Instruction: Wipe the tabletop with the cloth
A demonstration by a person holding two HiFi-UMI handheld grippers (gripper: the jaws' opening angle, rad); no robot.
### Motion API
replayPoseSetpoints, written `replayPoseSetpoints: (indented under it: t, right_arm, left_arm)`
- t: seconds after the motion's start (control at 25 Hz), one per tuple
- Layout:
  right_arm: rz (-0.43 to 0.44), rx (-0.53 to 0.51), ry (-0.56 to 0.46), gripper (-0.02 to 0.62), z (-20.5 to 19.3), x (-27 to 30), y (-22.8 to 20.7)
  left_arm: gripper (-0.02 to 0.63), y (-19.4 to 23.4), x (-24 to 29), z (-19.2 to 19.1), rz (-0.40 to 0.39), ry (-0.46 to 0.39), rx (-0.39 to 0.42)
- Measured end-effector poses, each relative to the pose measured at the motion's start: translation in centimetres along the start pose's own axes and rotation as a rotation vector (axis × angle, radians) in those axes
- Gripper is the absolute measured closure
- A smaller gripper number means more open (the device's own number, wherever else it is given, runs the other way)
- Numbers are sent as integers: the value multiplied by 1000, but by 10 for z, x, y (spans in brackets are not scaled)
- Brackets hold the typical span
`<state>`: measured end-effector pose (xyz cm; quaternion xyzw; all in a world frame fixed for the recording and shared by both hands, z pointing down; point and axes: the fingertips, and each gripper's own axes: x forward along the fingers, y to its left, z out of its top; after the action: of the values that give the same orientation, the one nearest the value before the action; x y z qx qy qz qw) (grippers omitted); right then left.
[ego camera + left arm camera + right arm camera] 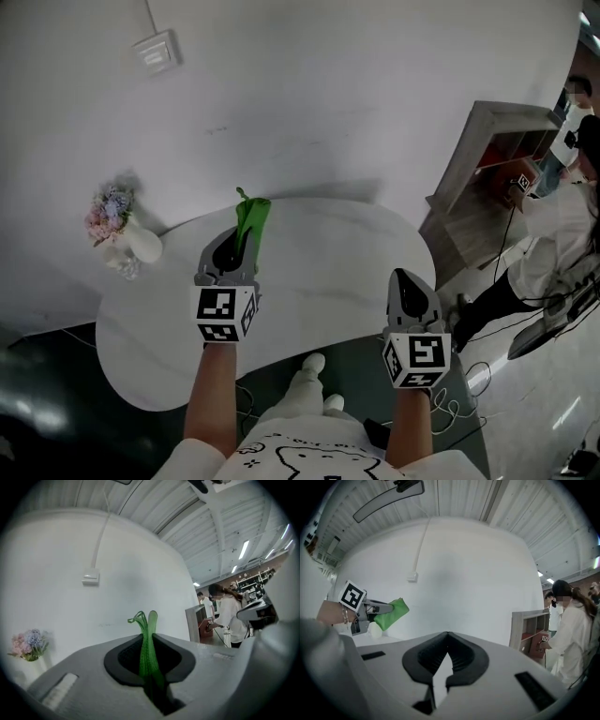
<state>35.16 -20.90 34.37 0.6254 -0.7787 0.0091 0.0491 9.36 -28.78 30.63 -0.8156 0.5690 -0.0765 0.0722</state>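
Left gripper view: cloth (149, 656) tight btwn jaws, tip above.

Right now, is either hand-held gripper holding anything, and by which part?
Left hand-held gripper is shut on the green cloth, pinching a bunched fold, its end poking past the tips. Right hand-held gripper is shut, empty.

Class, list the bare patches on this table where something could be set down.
Bare: the table between the cloth and the right gripper, and its near-left part in front of the vase. Crowded only at the far-left edge, around the vase.
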Motion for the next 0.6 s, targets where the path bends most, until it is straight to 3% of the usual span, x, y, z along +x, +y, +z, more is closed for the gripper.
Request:
replayPoseSetpoints:
  t: [0.6]
  right_arm:
    - [-55,-23,134,595,-23,109,-18]
  left_arm:
    - [557,-7,187,-90,-190,180,24]
